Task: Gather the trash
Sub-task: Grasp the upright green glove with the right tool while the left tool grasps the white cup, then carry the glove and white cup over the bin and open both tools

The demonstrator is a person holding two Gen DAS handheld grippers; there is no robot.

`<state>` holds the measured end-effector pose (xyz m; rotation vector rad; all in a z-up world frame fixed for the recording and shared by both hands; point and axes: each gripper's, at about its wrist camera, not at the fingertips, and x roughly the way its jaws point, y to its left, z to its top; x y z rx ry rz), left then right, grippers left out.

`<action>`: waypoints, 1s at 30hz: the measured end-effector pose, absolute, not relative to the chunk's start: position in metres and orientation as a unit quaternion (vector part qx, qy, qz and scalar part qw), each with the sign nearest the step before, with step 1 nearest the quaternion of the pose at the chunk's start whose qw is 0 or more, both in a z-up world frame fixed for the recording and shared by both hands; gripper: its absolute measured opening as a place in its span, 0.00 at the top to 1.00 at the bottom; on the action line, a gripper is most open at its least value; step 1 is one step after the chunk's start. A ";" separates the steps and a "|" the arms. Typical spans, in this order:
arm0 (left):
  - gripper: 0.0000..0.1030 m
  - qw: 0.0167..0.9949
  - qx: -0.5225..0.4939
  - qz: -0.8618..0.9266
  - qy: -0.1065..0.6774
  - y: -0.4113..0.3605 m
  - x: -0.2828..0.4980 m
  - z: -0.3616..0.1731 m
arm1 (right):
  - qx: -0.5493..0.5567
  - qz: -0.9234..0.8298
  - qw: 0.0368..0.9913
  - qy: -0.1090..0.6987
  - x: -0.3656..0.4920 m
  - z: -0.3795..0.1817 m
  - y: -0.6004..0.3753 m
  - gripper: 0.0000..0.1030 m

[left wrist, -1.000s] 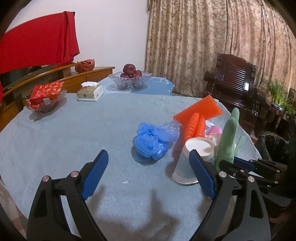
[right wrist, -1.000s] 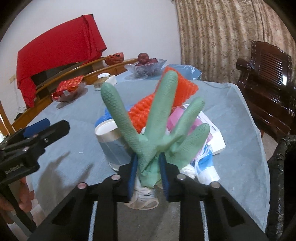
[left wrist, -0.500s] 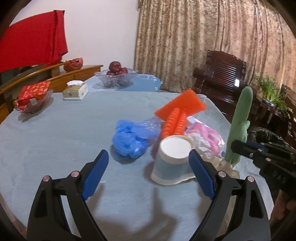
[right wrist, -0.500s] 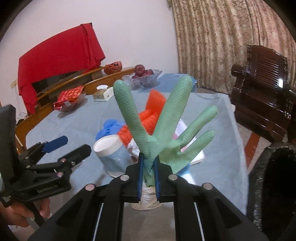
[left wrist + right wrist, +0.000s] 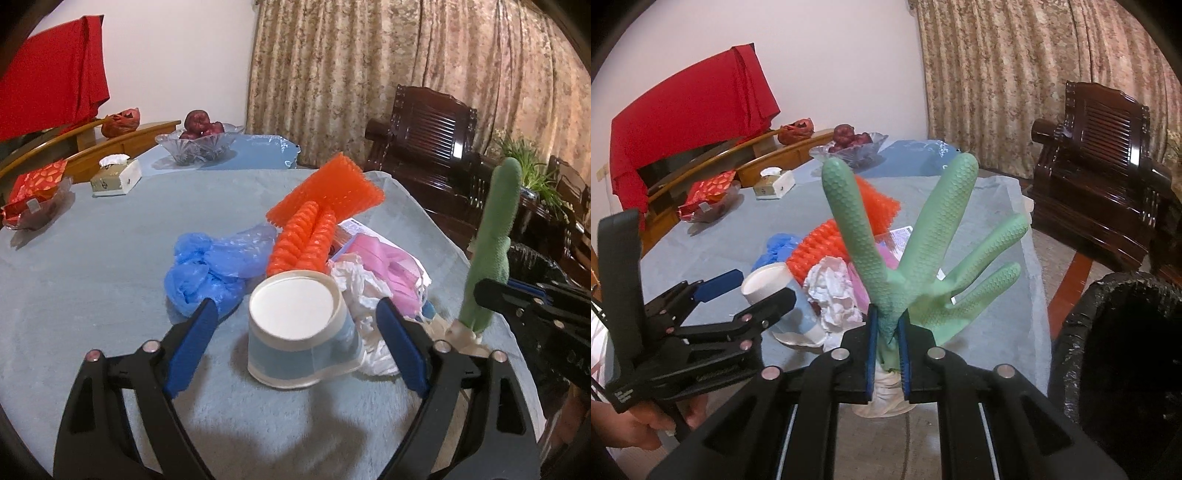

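Our right gripper (image 5: pixel 886 334) clenches the green glove (image 5: pixel 923 266); our left gripper (image 5: pixel 295 325), jaws just narrowing, straddles the paper cup (image 5: pixel 299 325) untouched.

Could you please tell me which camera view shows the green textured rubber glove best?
The right wrist view: the green textured rubber glove fills the centre, fingers spread, clamped in the right gripper. The left wrist view shows only a narrow edge-on strip at the right.
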<state>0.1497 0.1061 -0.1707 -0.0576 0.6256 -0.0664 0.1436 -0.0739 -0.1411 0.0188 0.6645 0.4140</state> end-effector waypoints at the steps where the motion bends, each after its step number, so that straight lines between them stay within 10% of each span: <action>1: 0.38 0.949 -0.031 -0.034 0.312 0.106 0.152 -0.172 | 0.009 0.201 0.924 0.324 0.144 -0.141 -0.075 0.90; 30: 0.52 0.961 -0.027 -0.076 0.263 0.066 0.122 -0.105 | 0.026 0.160 0.943 0.291 0.118 -0.099 -0.133 0.90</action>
